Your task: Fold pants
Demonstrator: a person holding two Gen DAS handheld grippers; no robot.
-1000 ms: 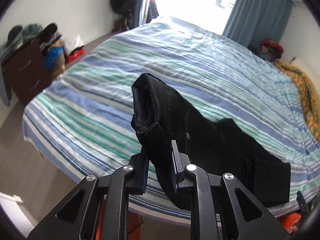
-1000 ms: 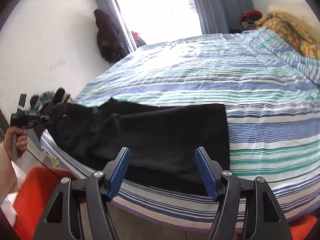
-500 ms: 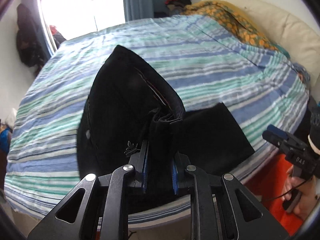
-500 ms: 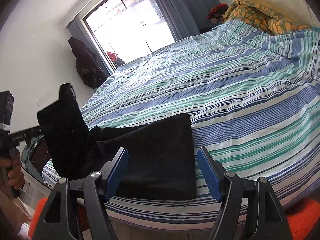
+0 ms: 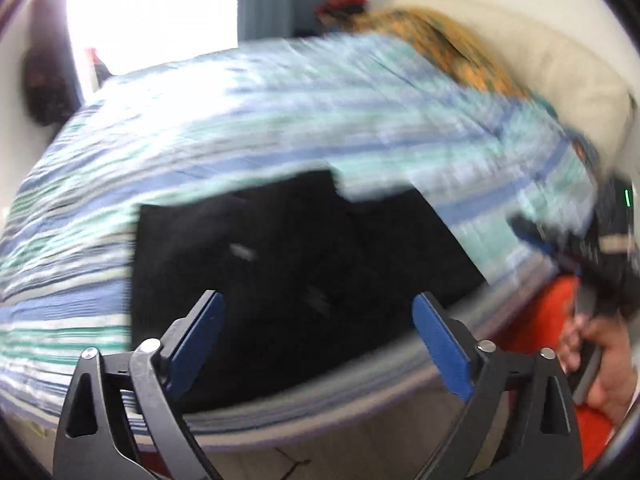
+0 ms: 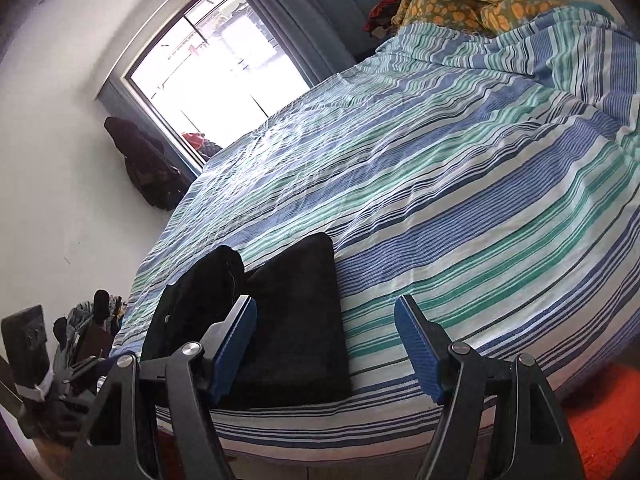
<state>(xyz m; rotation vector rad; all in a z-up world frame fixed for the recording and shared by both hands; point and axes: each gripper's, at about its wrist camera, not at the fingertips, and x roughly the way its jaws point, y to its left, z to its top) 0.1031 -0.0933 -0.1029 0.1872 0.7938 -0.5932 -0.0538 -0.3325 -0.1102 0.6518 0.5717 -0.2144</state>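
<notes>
I see striped bedspread [image 6: 460, 184] filling both views, blue, green, white bands. Black pants [image 5: 288, 272] lie folded at its near edge, one layer doubled over other, upper fold bulging at left in right wrist view. My left gripper [image 5: 316, 340] hangs above pants, jaws opening wide, nothing between pads; view blurred. My right gripper [image 6: 324, 344] spread too, empty, over pants' right edge. Person's hand [image 5: 600, 364] grips handle at right.

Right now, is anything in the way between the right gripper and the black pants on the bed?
Nothing visible. The right gripper is open and the pants lie just beyond its fingers on the striped bedspread.
</notes>
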